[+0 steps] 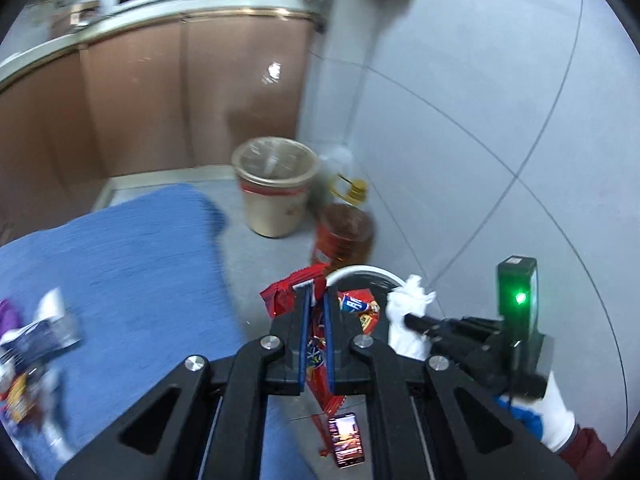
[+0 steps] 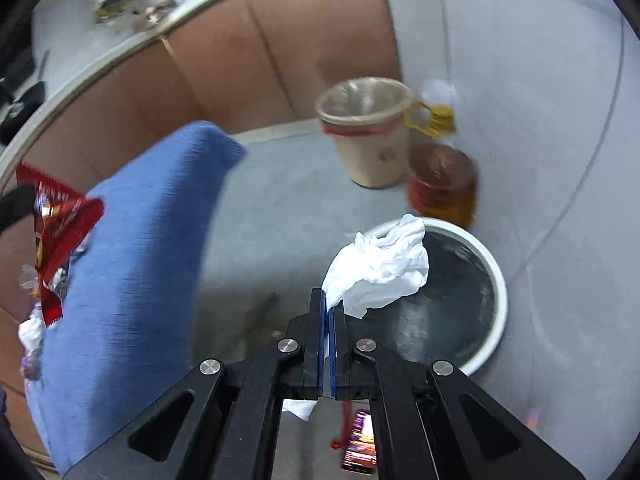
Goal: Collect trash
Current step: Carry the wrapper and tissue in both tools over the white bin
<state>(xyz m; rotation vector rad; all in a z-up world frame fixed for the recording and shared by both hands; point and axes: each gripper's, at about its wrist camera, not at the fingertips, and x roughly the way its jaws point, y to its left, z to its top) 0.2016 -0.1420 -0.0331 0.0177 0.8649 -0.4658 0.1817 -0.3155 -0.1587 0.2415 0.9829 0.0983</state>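
Note:
My left gripper (image 1: 315, 294) is shut on a red snack wrapper (image 1: 290, 292), held over the near rim of a white-rimmed bin (image 1: 368, 270) on the floor. Colourful wrappers (image 1: 360, 308) lie inside the bin. My right gripper (image 2: 329, 300) is shut on a crumpled white tissue (image 2: 380, 268), held over the white-rimmed bin (image 2: 496, 280). The right gripper with its tissue (image 1: 408, 304) also shows in the left wrist view. The red wrapper (image 2: 60, 224) shows at the left edge of the right wrist view.
A blue-covered table (image 1: 120, 264) holds more wrappers and tissue (image 1: 36, 336) at its left. A beige lined bin (image 1: 276, 184) and an oil bottle (image 1: 344, 236) stand by brown cabinets (image 1: 160, 92). A phone (image 1: 346, 440) lies on the grey floor.

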